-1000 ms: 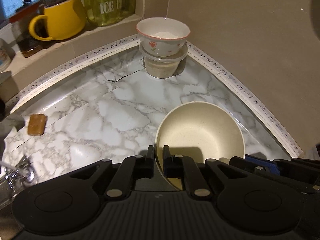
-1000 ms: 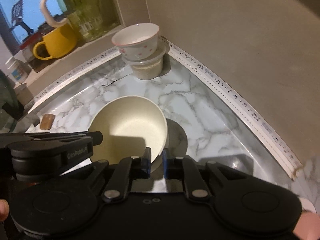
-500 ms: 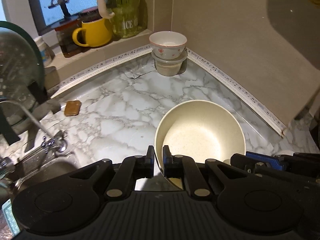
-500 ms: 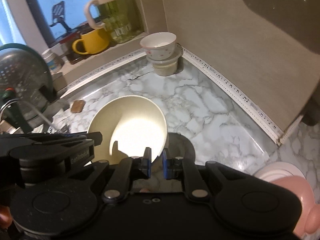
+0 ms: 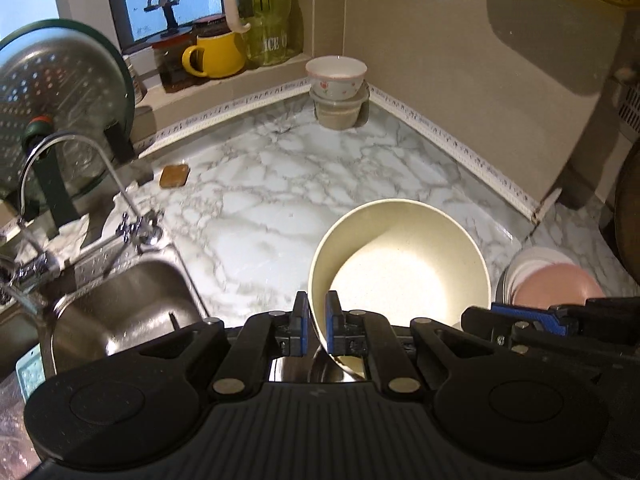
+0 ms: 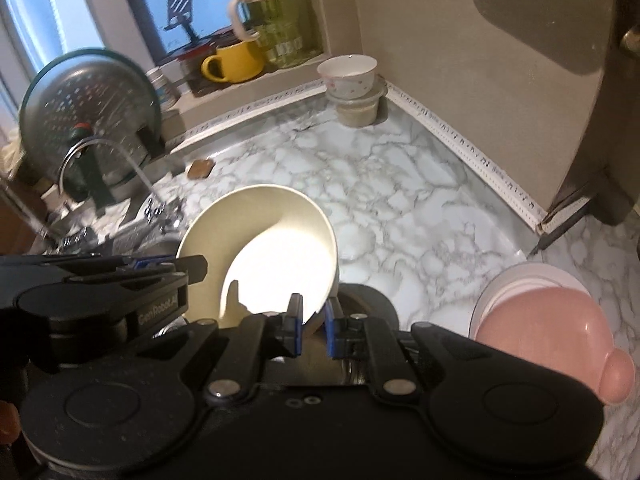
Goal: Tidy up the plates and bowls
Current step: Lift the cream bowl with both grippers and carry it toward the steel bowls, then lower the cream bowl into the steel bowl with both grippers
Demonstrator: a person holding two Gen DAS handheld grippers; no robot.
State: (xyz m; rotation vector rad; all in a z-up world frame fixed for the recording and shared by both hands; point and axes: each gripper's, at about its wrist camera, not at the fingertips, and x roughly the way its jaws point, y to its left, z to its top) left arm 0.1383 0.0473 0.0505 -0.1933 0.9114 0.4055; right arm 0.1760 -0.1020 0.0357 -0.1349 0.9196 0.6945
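Both your grippers have carried the cream bowl back from the corner, sink now under your left gripper, left and right gripper each clamped on its rim, bowl plain, speckled, empty, floral bowl stacked on a tub far ahead, pink bowl upturned right.

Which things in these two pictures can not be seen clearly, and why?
- Cream bowl: near rim and underside hidden by the left gripper in the left wrist view.
- Pink dish: shape blurred in the right wrist view, part-hidden by the right gripper.
- Clear container: contents unclear, too small.
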